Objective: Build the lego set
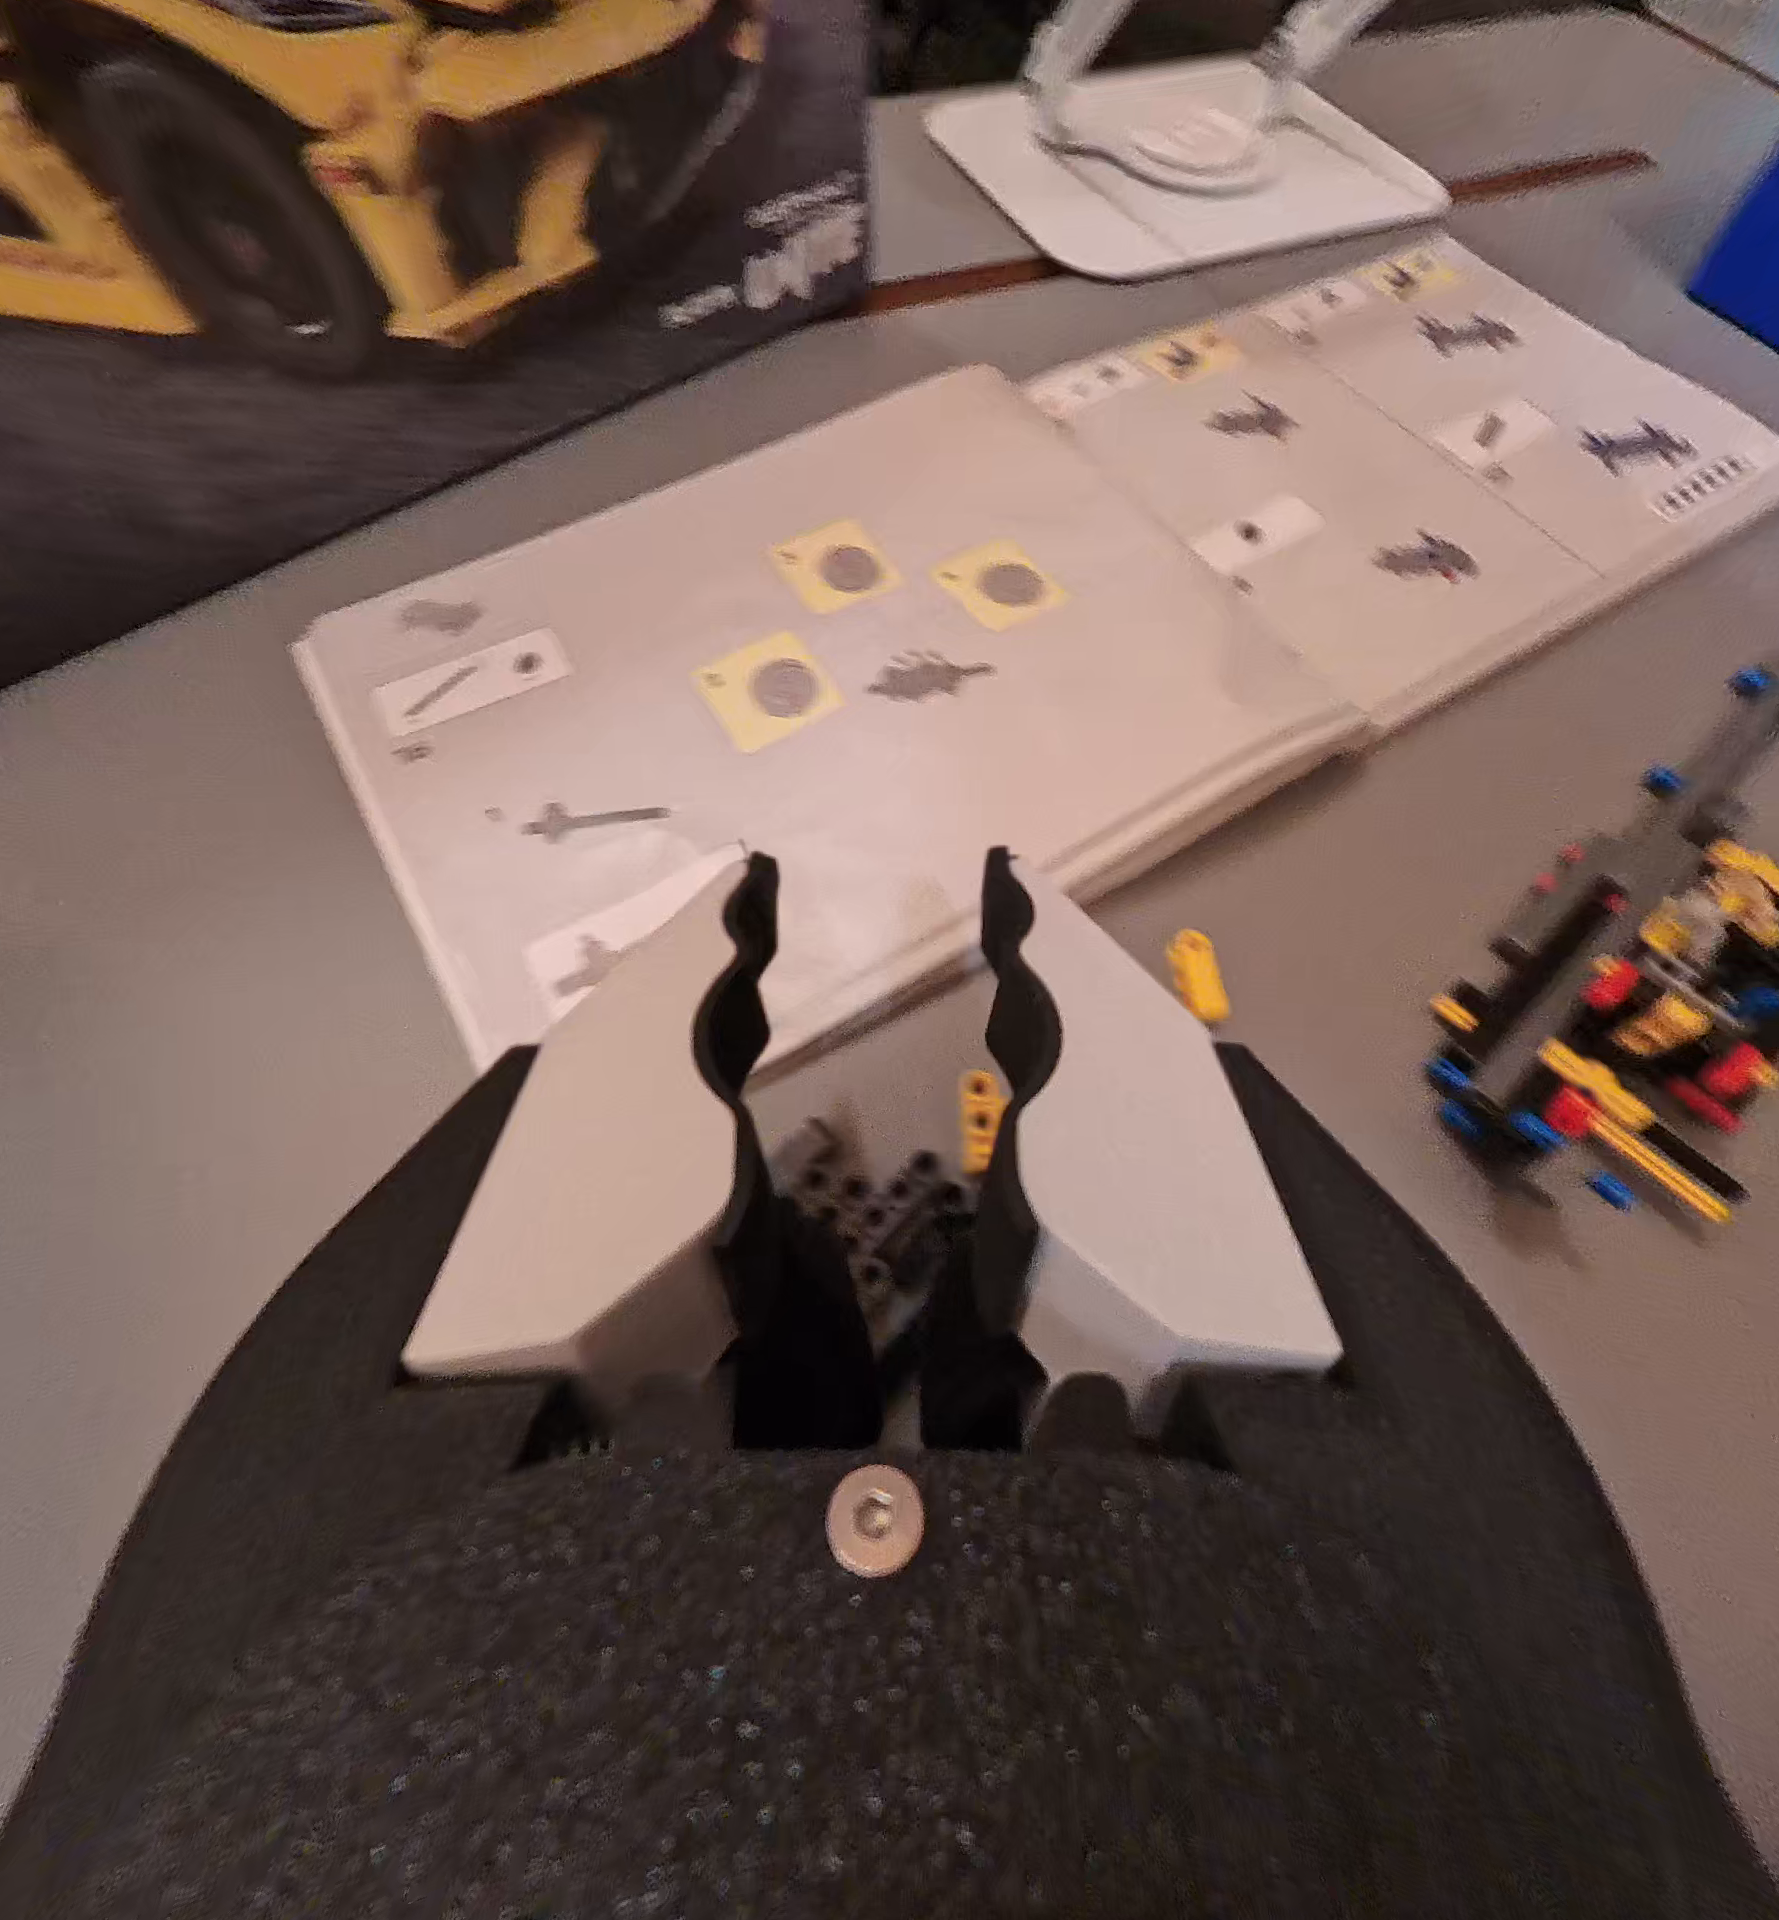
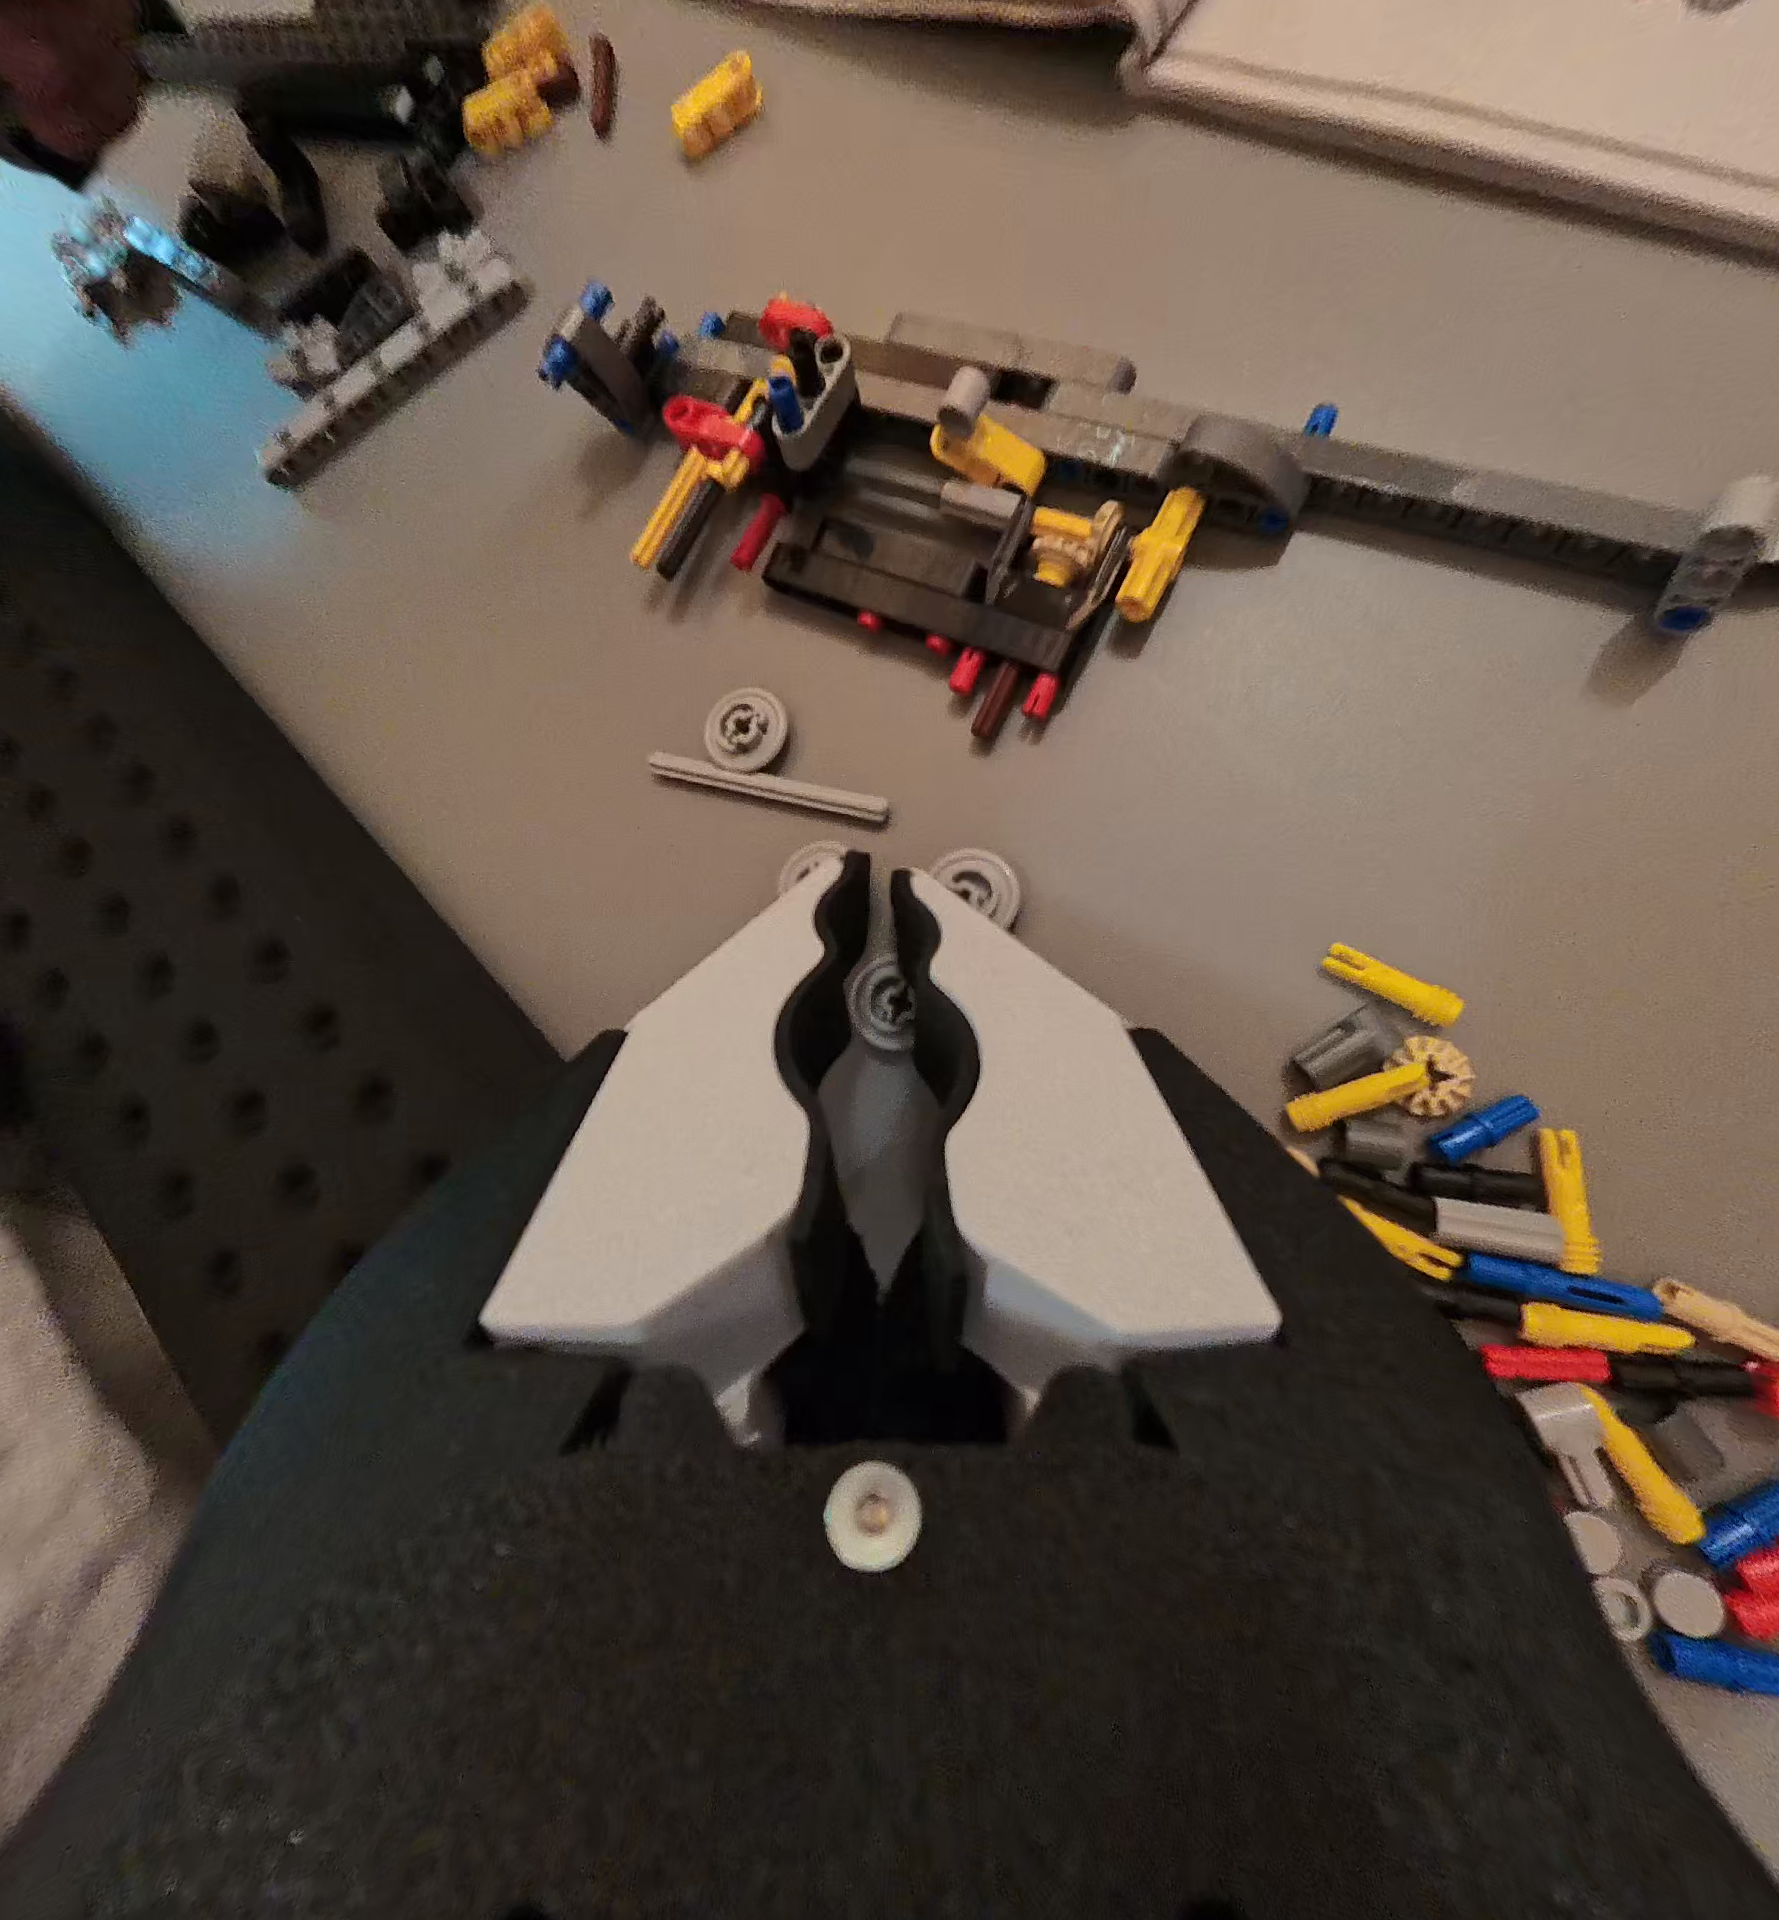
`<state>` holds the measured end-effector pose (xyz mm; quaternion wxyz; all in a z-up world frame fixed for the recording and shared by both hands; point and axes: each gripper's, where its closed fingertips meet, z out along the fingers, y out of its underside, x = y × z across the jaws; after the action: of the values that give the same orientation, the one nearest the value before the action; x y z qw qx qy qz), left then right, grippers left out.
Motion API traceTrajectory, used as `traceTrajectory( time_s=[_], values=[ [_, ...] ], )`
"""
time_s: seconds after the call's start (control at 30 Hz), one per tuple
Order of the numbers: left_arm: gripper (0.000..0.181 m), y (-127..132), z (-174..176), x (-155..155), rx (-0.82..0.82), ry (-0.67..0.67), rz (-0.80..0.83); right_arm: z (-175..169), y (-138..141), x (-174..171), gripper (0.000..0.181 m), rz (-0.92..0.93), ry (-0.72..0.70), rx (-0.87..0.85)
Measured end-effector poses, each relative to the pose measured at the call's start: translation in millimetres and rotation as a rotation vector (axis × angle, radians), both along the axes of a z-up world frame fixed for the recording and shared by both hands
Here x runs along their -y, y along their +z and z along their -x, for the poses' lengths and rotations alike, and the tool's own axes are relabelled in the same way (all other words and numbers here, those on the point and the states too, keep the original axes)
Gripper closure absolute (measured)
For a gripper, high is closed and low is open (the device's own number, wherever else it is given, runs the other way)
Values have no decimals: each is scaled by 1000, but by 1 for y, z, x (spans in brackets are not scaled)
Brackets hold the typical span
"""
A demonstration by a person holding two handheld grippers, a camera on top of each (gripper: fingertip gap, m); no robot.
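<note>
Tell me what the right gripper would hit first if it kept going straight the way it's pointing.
Probably the thin grey axle rod lying crosswise just past the right gripper, with a grey round piece right behind it. Depth is uncertain.

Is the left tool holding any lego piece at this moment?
No, the left tool is open, with nothing between its fingers.

My left claw (image 1: 872,857): matt grey plastic fingers (image 1: 594,1143), black wavy liners, rough grainy black body, shiny metal screw (image 1: 874,1523). Table (image 1: 137,935): smooth matt grey. Instruction booklet (image 1: 864,644): paper, slight sheen. Lego assembly (image 2: 968,488) and loose pins (image 2: 1550,1299): smooth glossy plastic. Box (image 1: 345,208): printed cardboard.
</note>
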<state>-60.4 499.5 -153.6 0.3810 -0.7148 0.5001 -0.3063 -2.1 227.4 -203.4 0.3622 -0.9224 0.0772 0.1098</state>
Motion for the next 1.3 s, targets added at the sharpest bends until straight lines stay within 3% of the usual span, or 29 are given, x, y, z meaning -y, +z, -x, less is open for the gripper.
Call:
traceTrajectory(
  time_s=[0.1, 0.2, 0.37, 0.47, 0.7, 0.8, 0.93, 1.3],
  values=[
    [139, 7, 11, -39, 20, 91, -43, -8, 27, -7, 175, -179, -16, -17],
    [143, 10, 23, -67, 13, 134, -98, -30, 53, -13, 160, -354, -91, 36],
    [150, 2, 18, -71, 40, 112, 9, -59, 85, -14, 162, -601, -241, 131],
    [151, -7, 18, -75, 6, 141, -9, -67, 82, -11, 162, -588, -295, 201],
    [147, -19, 18, -78, -3, 139, 50, -63, 64, -20, 165, -498, -250, 261],
    [141, -23, 19, -80, -6, 144, 74, -67, 68, -18, 176, -521, -279, 261],
    [141, -20, 15, -76, 22, 123, 96, -79, 64, -16, 175, -499, -360, 235],
    [141, -14, 17, -79, 47, 118, 65, -85, 64, -14, 178, -485, -398, 218]
  ],
)
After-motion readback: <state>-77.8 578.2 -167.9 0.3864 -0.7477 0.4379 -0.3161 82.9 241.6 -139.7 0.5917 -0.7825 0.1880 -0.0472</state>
